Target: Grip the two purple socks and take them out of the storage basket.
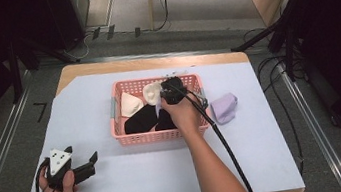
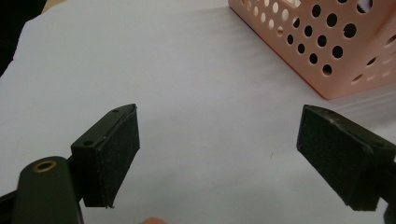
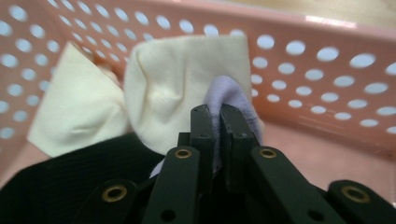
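Right gripper (image 3: 215,114): jaws pressed together on a fold of lilac sock (image 3: 229,100); the pinch takes a thin ridge of cloth, probably because a bunched edge is the easiest part of a limp sock to hold.

Held lilac sock: inside the pink basket (image 1: 122,133), hanging from the jaws just in front of the cream socks (image 3: 182,88) and above the black socks (image 3: 60,186); whether it rests on the pile cannot be told.

Right hand (image 1: 181,112): reaches over the near wall of the basket from the person's side, wrist tipped down so the gripper points into the contents.

Second lilac sock (image 1: 224,107): lies crumpled on the white sheet (image 1: 145,180) just beside the basket's right end, apart from it; judged to be the mate of the one held.

Left gripper (image 2: 219,149): jaws spread wide with nothing between them, resting low over the sheet near the table's front left, well apart from the basket; likely parked out of the way while the other hand works.

Step in hand: handling one sock at the basket; whether it is going in or coming out the scene does not settle.
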### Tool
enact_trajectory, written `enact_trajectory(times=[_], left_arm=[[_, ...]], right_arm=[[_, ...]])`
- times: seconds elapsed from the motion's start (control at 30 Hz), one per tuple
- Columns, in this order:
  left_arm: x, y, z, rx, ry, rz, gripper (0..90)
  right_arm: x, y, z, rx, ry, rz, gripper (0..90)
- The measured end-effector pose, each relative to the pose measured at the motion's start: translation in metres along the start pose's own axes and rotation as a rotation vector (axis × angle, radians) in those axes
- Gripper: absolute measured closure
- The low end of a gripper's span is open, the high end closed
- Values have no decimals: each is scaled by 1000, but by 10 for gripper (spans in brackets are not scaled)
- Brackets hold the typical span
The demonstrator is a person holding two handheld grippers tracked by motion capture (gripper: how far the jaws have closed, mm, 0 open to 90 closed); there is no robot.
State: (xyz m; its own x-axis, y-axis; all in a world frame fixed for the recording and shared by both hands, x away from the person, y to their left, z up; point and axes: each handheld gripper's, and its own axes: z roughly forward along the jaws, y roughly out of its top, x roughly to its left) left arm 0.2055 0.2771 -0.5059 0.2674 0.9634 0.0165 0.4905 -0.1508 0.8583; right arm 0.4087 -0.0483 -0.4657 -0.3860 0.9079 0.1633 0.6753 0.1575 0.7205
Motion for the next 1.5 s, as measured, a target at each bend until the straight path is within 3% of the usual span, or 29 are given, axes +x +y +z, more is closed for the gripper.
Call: enact_trajectory(times=[0.03, 0.07, 0.3, 0.5, 0.63, 0.77, 1.2, 1.5], left_arm=[[0, 0, 0, 0, 0, 0, 143], [0, 0, 0, 0, 0, 1, 143], [-1, 0, 0, 3, 2, 2, 144], [-1, 0, 0, 3, 3, 2, 144], [-1, 0, 0, 1, 2, -1, 145], [-1, 0, 0, 2, 3, -1, 145], [-1, 0, 0, 7, -2, 5, 145], [-1, 0, 0, 6, 1, 1, 145]], right_arm=[[0, 0, 0, 0, 0, 0, 855], [0, 1, -9, -62, 30, 10, 855], [3, 7, -46, -253, 81, -9, 857], [5, 12, -75, -401, 99, -43, 859], [5, 15, -90, -517, 106, -97, 859], [3, 18, -100, -603, 104, -101, 859], [-24, 21, -130, -703, 26, -95, 862], [-58, 22, -164, -771, -49, -58, 862]])
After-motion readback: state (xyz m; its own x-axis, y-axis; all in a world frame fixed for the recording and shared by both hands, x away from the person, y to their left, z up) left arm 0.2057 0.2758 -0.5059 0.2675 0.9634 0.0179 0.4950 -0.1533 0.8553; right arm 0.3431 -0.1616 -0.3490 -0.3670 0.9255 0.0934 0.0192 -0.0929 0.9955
